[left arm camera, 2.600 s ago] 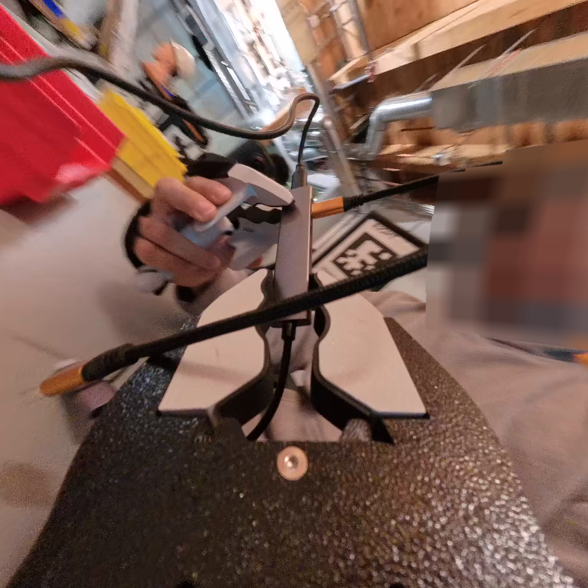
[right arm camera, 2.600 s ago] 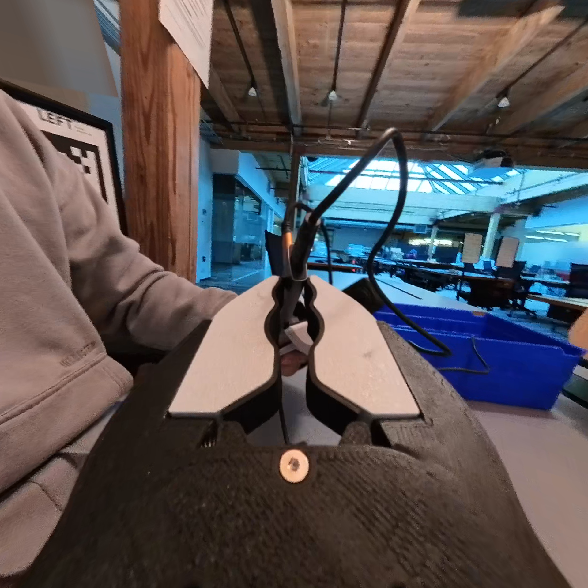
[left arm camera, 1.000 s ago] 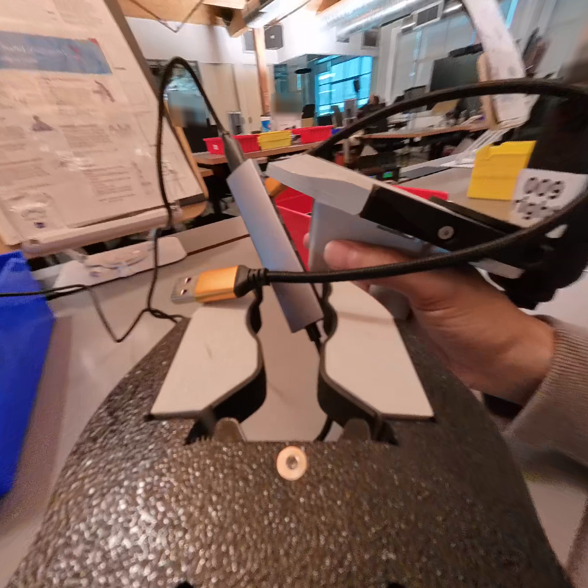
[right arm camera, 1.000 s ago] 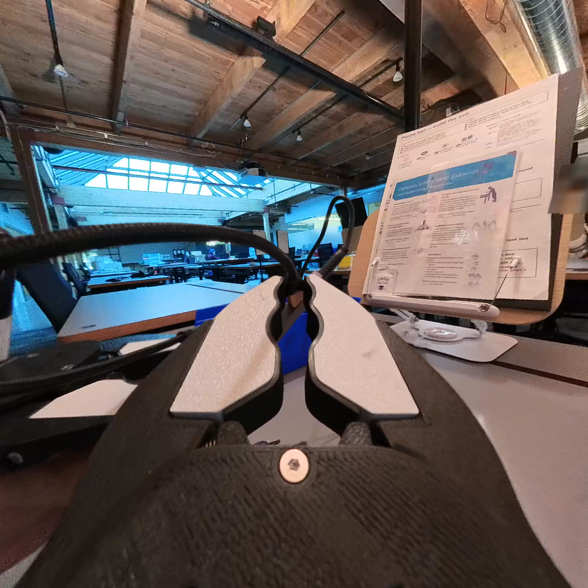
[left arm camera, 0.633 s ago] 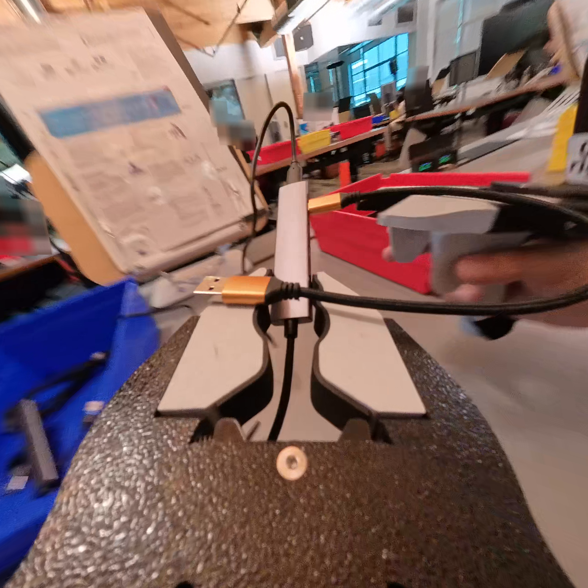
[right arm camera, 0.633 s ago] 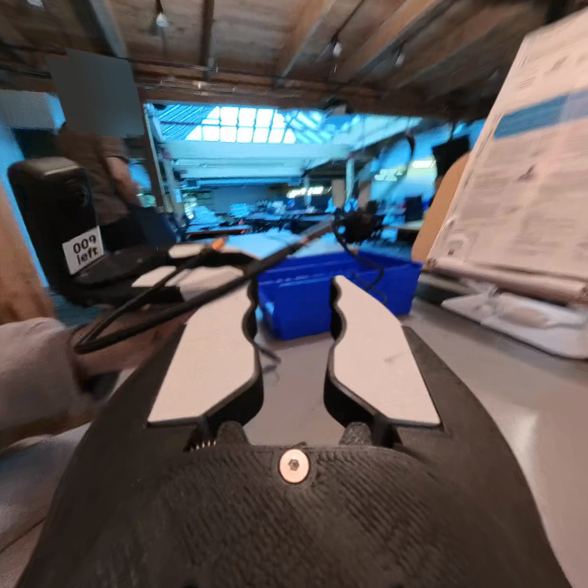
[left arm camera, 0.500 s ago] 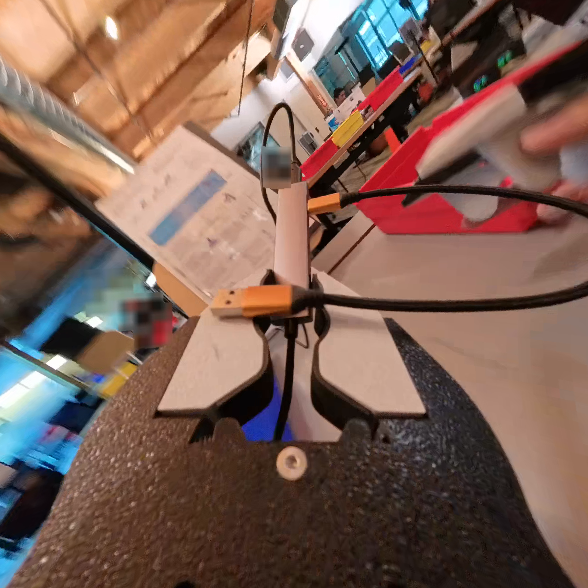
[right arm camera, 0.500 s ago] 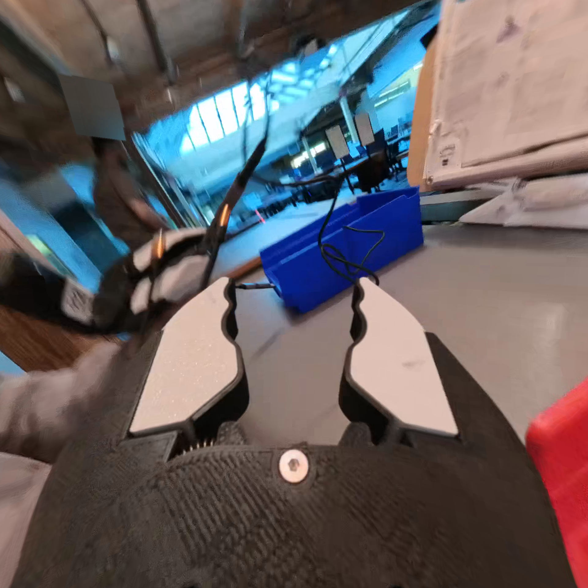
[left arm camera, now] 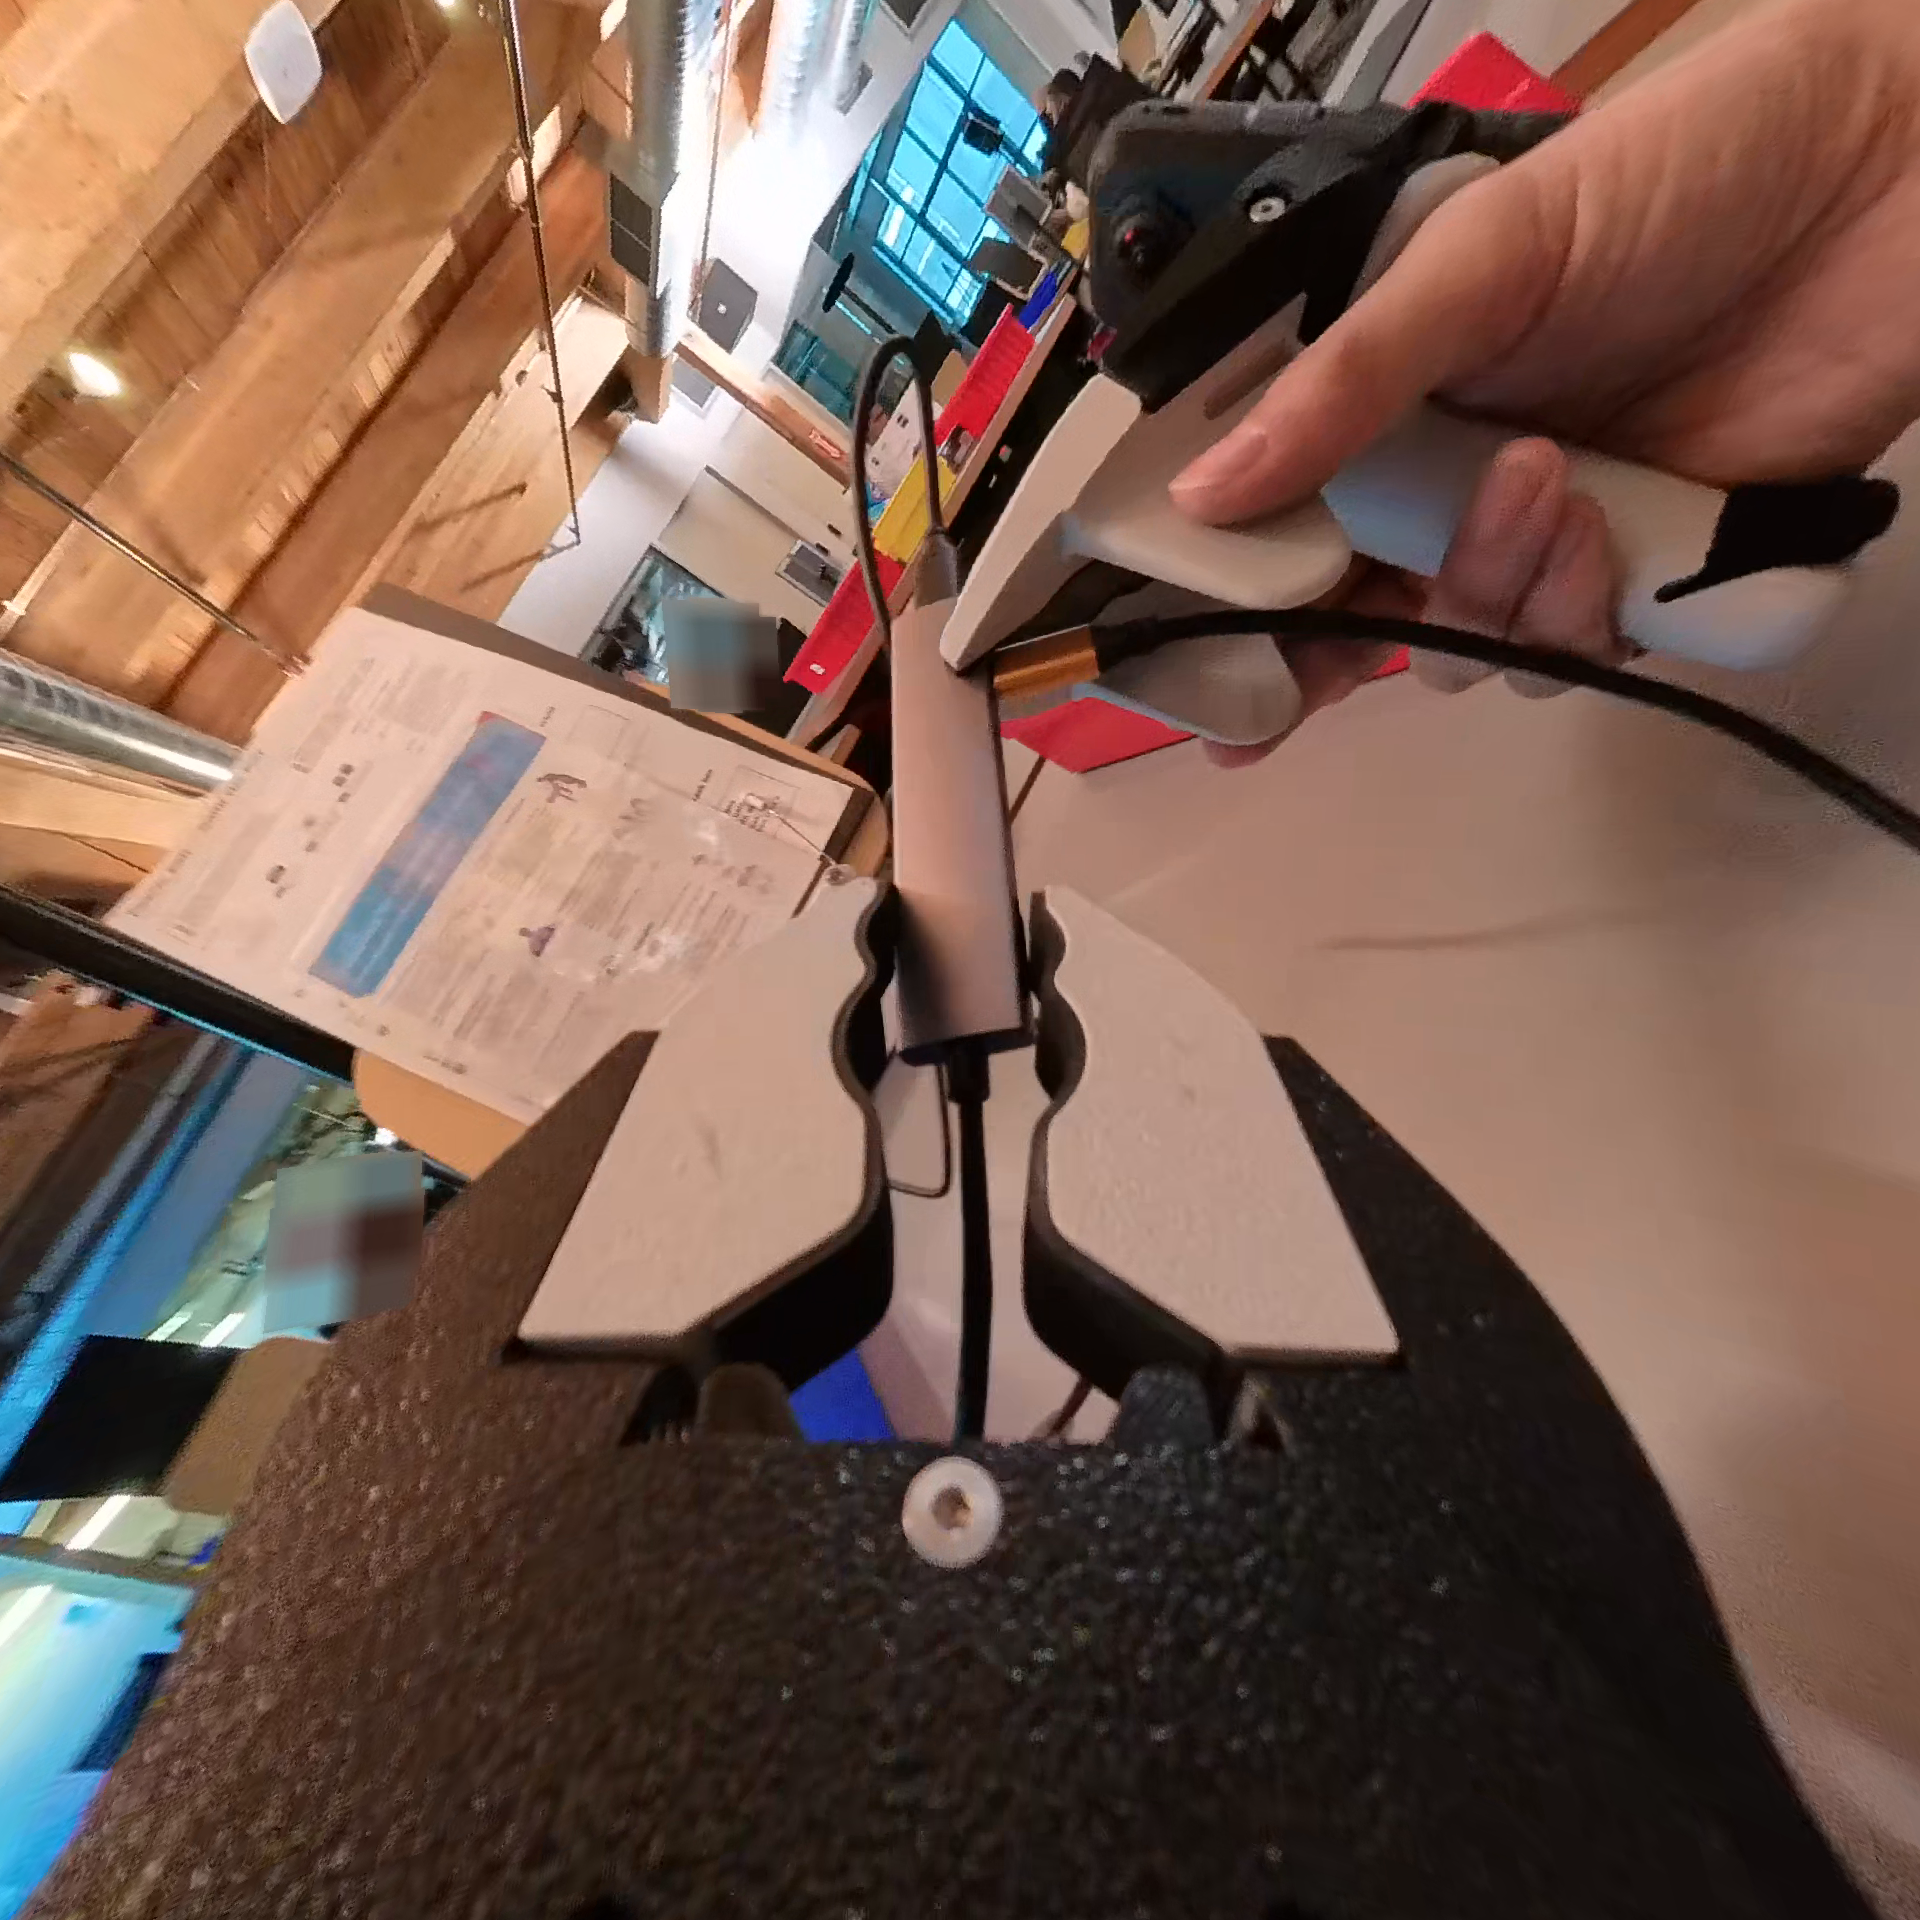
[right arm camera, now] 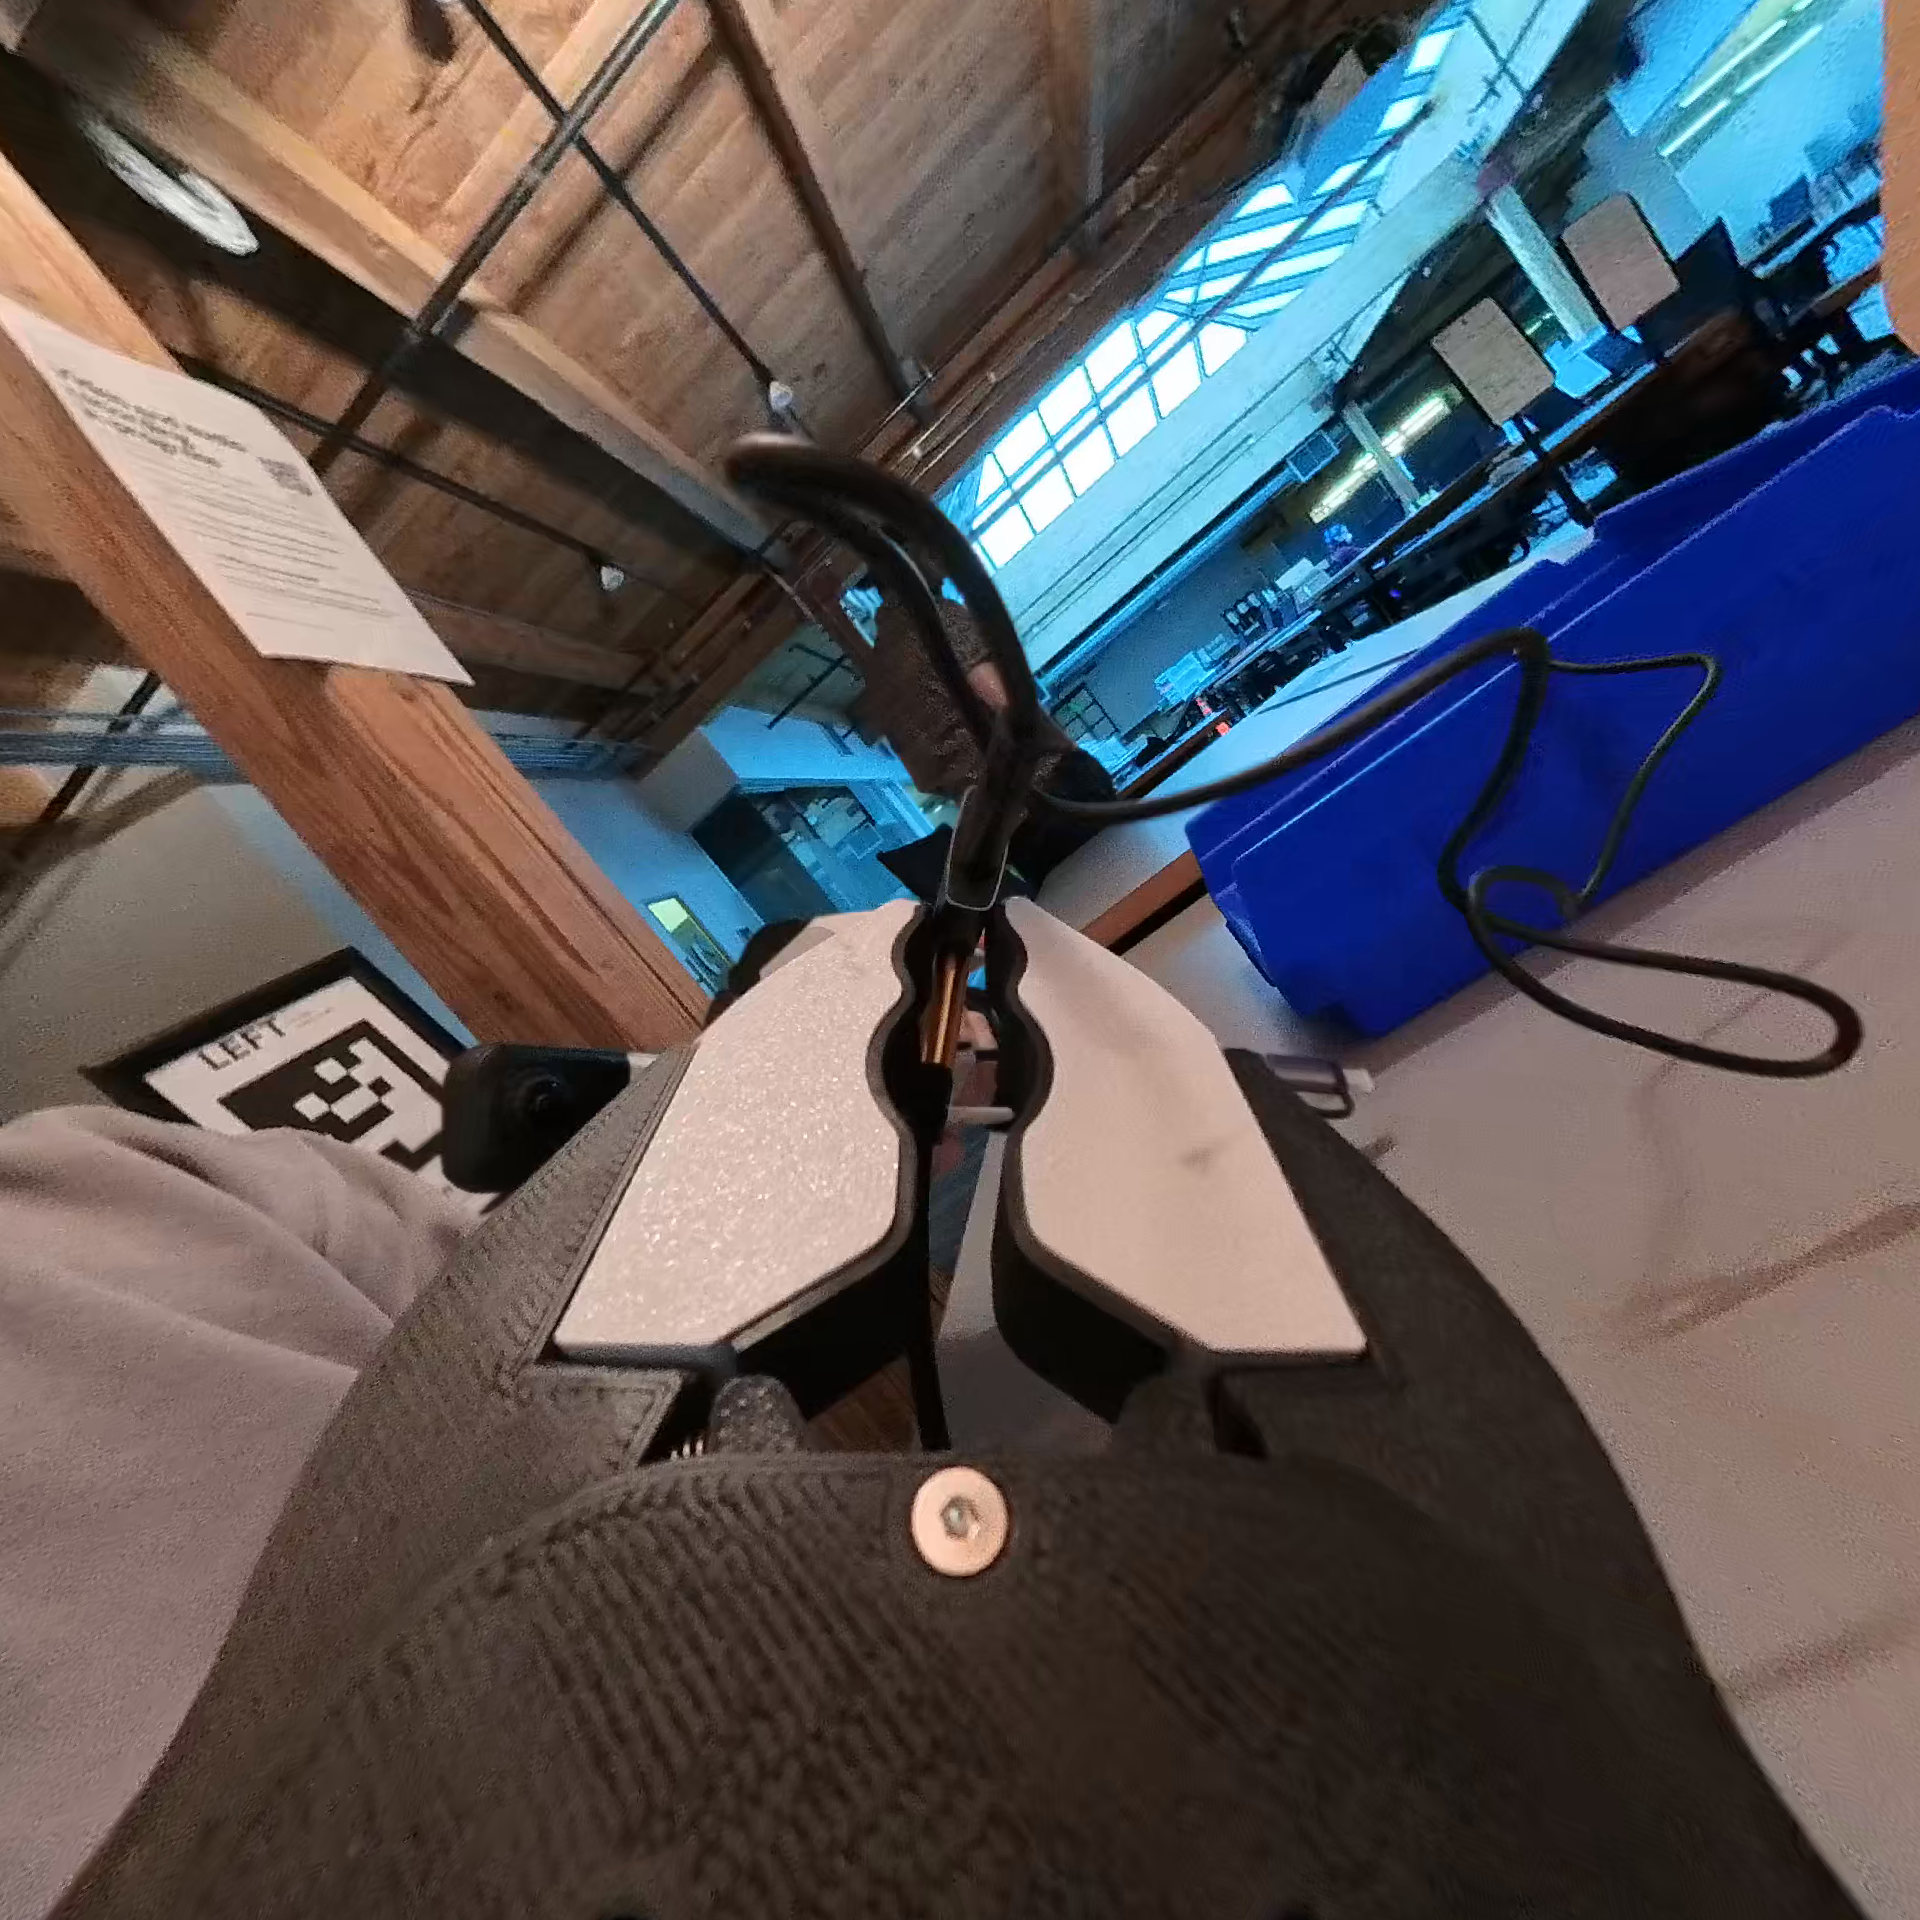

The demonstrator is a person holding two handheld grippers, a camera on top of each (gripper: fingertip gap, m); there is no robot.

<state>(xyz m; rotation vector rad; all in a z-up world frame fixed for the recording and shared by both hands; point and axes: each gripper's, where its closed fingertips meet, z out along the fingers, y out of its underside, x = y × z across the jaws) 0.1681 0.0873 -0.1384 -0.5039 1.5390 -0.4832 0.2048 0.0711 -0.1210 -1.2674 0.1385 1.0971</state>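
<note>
My left gripper [left arm camera: 961, 935] is shut on the lower end of a slim grey hub [left arm camera: 951, 821], which stands up between its fingers. A thin black cable [left arm camera: 971, 1226] leaves the hub's lower end. My right gripper [left arm camera: 987, 655], held by a hand [left arm camera: 1621, 270], is shut on an orange USB plug [left arm camera: 1049, 665] pressed against the hub's right side. The plug's metal tip is hidden. Its braided black cable [left arm camera: 1558, 665] runs off right. In the right wrist view the gripper [right arm camera: 961, 925] pinches the orange plug [right arm camera: 943, 1013], with the hub's end [right arm camera: 977, 842] just beyond.
A blue bin [right arm camera: 1621, 790] sits on the grey table [right arm camera: 1662, 1299], with the thin cable [right arm camera: 1621, 997] looped in front of it. A document stand with printed sheets [left arm camera: 488, 831] is left of the hub. Red bins [left arm camera: 1081, 727] lie behind. A wooden post [right arm camera: 416, 790] stands at left.
My right gripper opened half a second ago and is now shut on the orange plug at the hub's side. The left gripper tilted while holding the hub.
</note>
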